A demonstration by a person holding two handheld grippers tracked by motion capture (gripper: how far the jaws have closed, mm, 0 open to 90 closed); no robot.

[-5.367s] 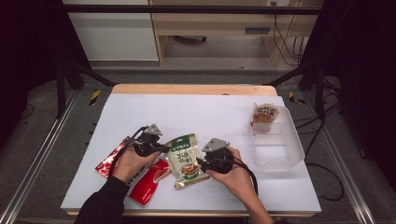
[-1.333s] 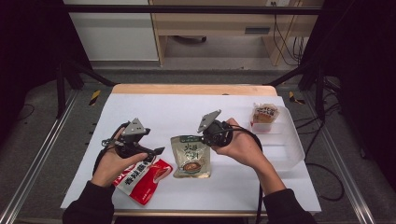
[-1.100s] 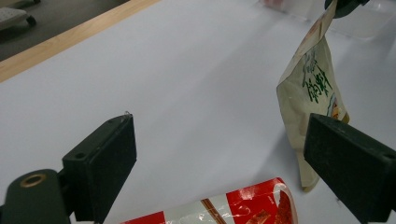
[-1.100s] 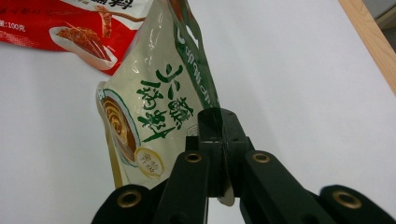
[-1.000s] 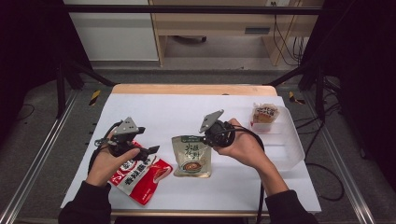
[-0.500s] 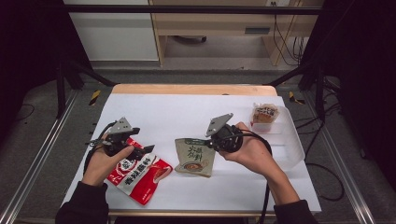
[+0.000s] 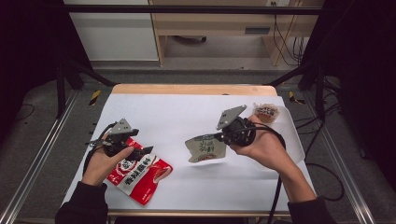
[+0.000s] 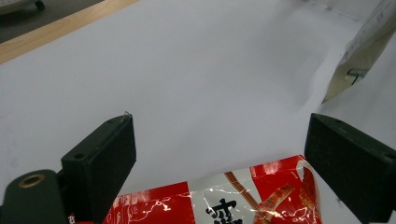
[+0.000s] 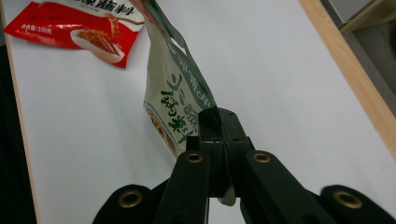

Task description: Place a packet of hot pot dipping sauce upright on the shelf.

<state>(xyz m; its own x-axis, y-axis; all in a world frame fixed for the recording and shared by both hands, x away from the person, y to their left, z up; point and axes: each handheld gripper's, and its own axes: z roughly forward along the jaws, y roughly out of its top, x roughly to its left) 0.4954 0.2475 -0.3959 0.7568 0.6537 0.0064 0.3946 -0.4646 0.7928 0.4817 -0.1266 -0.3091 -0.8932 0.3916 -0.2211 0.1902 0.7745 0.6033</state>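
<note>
While the right gripper (image 7: pixel 218 136) pinches the green pouch (image 7: pixel 205 148) by its edge, carry it level toward the far-right bin (image 7: pixel 293 140); left gripper (image 7: pixel 145 150) hovers released over the red packet (image 7: pixel 140 173).

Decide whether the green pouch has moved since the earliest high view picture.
Yes. The green pouch, clamped in the right tool, has lifted off the table and shifted right, away from the red packet.

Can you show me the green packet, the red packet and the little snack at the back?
green packet (image 7: pixel 205 147), high view, its front face
red packet (image 7: pixel 140 173), high view, its middle
snack (image 7: pixel 266 112), high view, its top
</note>
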